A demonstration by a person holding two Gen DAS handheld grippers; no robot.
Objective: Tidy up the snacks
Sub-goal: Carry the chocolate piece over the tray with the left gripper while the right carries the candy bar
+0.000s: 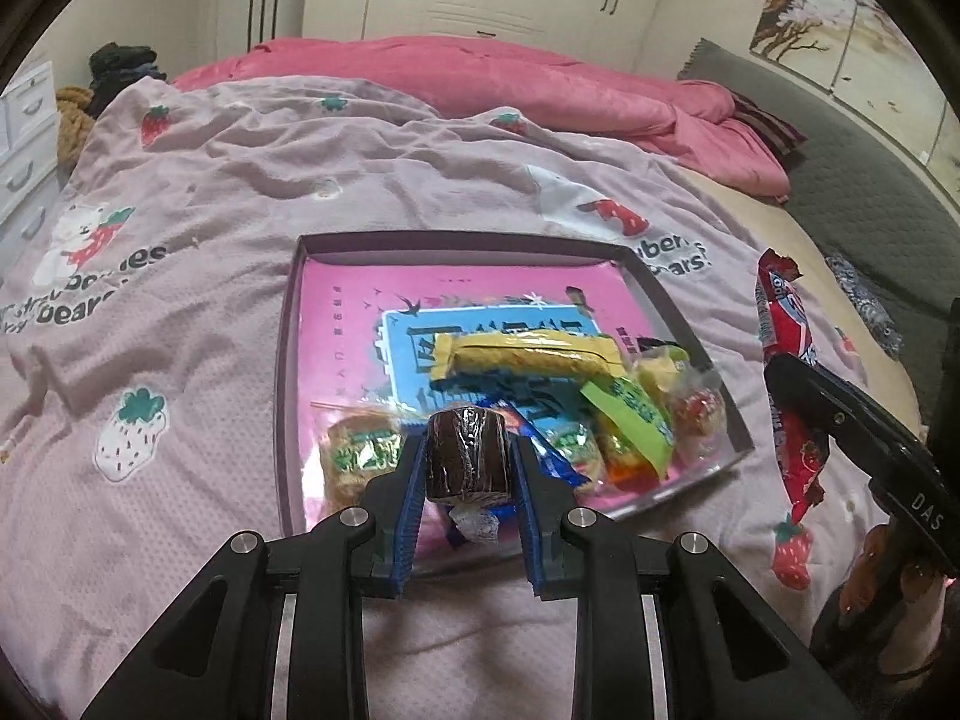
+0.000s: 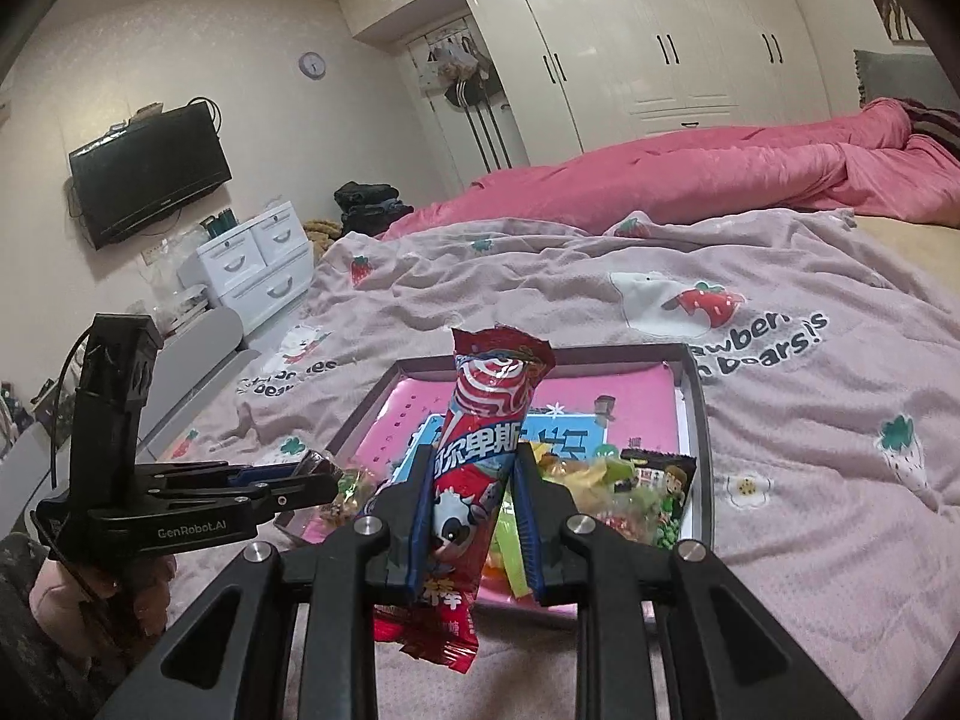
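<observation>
My left gripper (image 1: 467, 455) is shut on a brown wrapped chocolate cake (image 1: 467, 450) and holds it over the near edge of the pink shallow box (image 1: 336, 300). The box holds several snacks, among them a yellow bar (image 1: 528, 354) and a green packet (image 1: 630, 420). My right gripper (image 2: 471, 480) is shut on a long red candy packet (image 2: 486, 420), held upright near the box's (image 2: 696, 396) front edge. The red packet also shows in the left wrist view (image 1: 786, 372), right of the box. The left gripper shows in the right wrist view (image 2: 288, 483), left of the box.
The box lies on a pink strawberry-print blanket (image 1: 240, 192) on a bed. A bright pink quilt (image 1: 510, 78) is bunched at the far side. White drawers (image 2: 258, 264) and a wall television (image 2: 147, 171) stand left of the bed. White wardrobes (image 2: 648, 30) line the far wall.
</observation>
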